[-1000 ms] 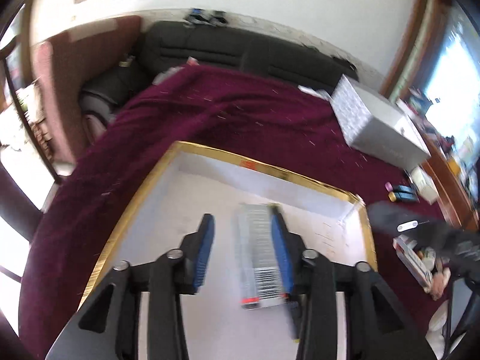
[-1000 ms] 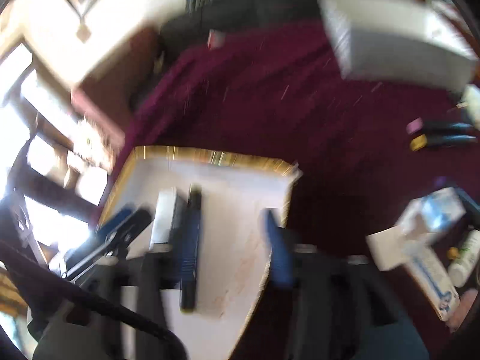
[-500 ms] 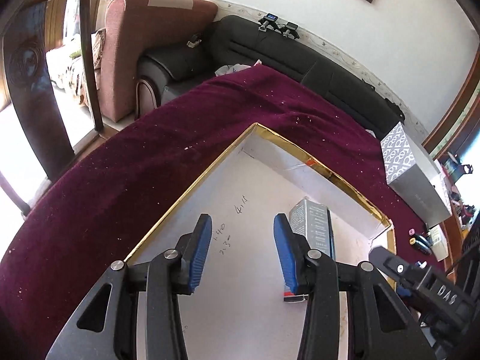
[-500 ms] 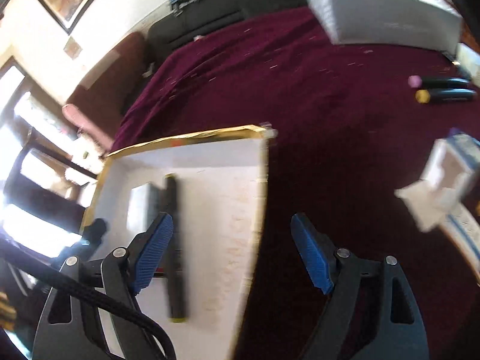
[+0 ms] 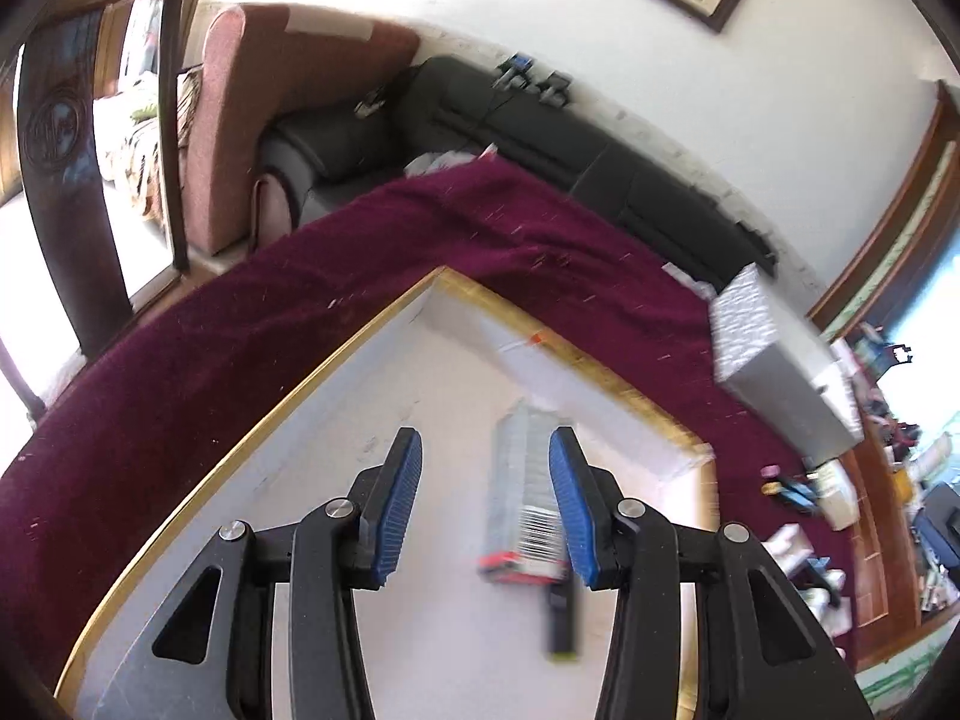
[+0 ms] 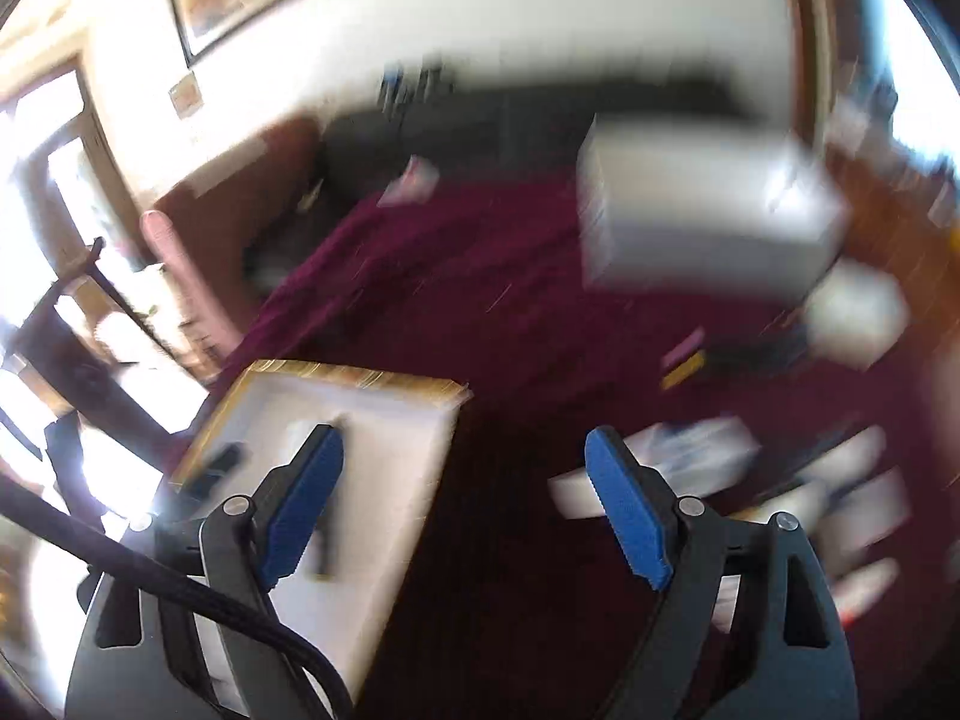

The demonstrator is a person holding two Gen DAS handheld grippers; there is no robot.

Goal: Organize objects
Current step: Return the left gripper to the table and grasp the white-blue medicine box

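Tilting downward, my left claw [image 5: 485, 501] hangs released and empty over the gold-rimmed tray [image 5: 336, 360], where the barcoded box [image 5: 525, 504] lies near its far right corner. My right claw [image 6: 465, 501], also angled down, has just been opening wide with nothing between its pads, above the tray's right edge and the maroon cloth [image 6: 510, 300].

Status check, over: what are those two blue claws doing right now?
Left gripper open, empty, over gold-rimmed tray. Right gripper has just been opening, nothing between jaws. Barcoded box and black marker in tray.

A: We've got our left gripper [image 5: 485, 504] above the gold-rimmed tray [image 5: 336, 354], jaws apart, gripping nothing.
B: And we see a barcoded box [image 5: 525, 498] lying flat inside, dark marker [image 5: 561, 618] beside it.
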